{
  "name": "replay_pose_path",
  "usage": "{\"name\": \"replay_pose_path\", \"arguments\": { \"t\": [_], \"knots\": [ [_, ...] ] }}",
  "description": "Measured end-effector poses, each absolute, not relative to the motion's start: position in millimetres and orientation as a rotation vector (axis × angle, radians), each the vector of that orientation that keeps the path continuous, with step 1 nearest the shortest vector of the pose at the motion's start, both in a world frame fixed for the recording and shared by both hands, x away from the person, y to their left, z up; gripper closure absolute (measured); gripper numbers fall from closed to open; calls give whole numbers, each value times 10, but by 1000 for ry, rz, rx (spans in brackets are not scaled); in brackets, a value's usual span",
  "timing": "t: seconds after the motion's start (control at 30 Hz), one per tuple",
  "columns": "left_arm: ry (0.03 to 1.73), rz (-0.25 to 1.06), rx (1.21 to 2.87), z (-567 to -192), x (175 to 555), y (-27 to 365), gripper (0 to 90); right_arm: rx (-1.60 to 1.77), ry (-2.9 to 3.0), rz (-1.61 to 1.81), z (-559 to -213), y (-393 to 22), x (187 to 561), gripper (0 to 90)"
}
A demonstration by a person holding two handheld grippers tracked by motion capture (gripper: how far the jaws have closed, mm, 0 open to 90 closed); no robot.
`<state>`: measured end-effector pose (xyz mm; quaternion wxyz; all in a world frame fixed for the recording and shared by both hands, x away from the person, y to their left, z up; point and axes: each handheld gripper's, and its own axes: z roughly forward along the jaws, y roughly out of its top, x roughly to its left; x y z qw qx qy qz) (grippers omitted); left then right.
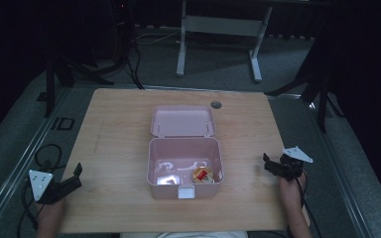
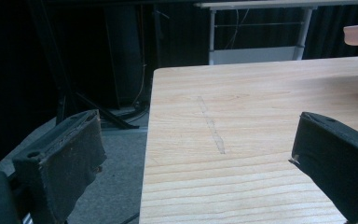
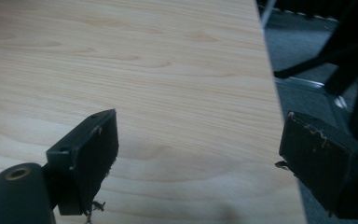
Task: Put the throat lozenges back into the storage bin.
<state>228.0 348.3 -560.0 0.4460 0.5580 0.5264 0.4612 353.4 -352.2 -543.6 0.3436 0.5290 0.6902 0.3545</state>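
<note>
My left gripper [image 1: 72, 179] hangs at the pale wooden table's [image 1: 114, 148] left edge, jaws apart, empty. At centre sits the pink plastic box [image 1: 184, 168], hinged lid open, a small red-and-yellow item [image 1: 201, 174] inside; closing it may remain. My right gripper [image 1: 274, 166], jaws apart, hovers near the right edge. Bare wood flanks the box.

A light wooden table [image 1: 114, 139] carries one open pink box [image 1: 184, 168] at its middle, lid [image 1: 182, 120] folded back toward the far edge. A round grommet hole [image 1: 216, 104] sits just beyond the lid.
</note>
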Motion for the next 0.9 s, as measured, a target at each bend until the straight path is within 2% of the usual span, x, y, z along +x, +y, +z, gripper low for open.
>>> {"name": "replay_pose_path", "arguments": {
  "t": [0.37, 0.9],
  "knots": [
    [1306, 1138, 1376, -5600, 2282, 3485, 27, 1530, 1688, 891, -5453, -3633, 3508, 116],
    [1308, 1139, 1374, -5600, 2281, 3486, 27, 1527, 1704, 901, -5472, -3633, 3522, 116]
  ]
}}
